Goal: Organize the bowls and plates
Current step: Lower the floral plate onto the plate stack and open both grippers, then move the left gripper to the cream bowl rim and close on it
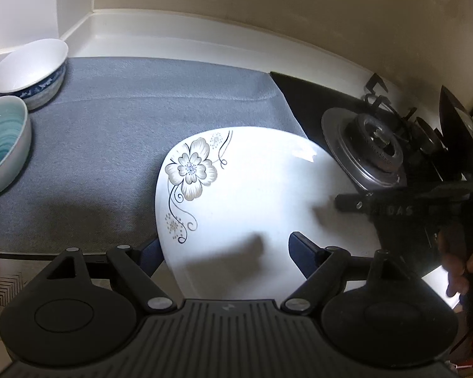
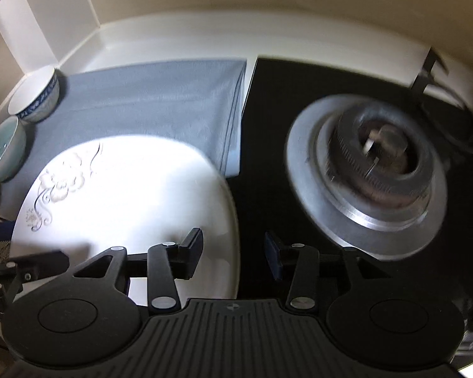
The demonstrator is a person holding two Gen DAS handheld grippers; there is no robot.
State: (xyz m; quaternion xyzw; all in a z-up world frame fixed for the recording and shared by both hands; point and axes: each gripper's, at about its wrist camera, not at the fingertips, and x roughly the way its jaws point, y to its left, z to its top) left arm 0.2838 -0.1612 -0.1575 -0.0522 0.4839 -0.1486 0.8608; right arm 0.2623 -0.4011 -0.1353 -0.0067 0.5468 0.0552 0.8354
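Note:
A white plate with a flower print (image 1: 252,195) lies half on the grey mat and half over the stove edge; it also shows in the right wrist view (image 2: 126,189). My left gripper (image 1: 224,252) is open, its fingers on either side of the plate's near left rim, one finger under it. My right gripper (image 2: 233,252) is open at the plate's right rim, left finger over the plate, right finger over the black stove top. A white-and-blue bowl (image 1: 31,69) and a teal bowl (image 1: 3,148) stand at the mat's left edge.
A grey mat (image 1: 126,126) covers the counter. A black gas stove with a steel burner (image 2: 372,182) lies to the right. Cream walls close the back and left. The right gripper and a hand show in the left wrist view (image 1: 425,214).

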